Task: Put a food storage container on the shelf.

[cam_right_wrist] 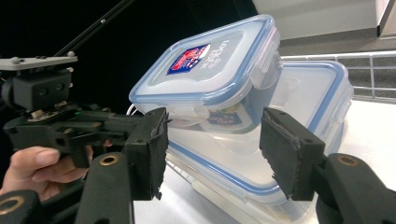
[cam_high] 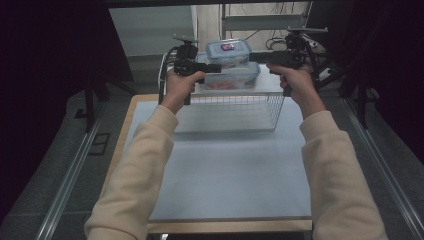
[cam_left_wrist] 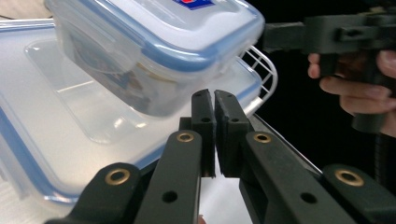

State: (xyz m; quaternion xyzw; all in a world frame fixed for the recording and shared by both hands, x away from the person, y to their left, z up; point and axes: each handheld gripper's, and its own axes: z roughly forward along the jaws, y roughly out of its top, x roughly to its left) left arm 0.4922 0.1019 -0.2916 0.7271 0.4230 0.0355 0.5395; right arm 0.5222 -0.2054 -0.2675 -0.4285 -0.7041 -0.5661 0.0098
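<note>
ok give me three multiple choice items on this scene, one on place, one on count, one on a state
1. Where does the small container sit?
A. on the large container
B. on the floor
C. inside a drawer

2. How many lidded containers are there?
A. one
B. two
C. four

3. How do the left gripper jaws stand?
A. wide apart
B. shut, nothing between them
C. clamped on a lid

Answers:
1 A: it rests tilted on the larger lid.
2 B: one small, one large.
3 B: the pads meet beside the containers.

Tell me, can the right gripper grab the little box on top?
Probably yes. The right gripper is open, and the small box sits just ahead of it on the big box, with nothing between them.
</note>
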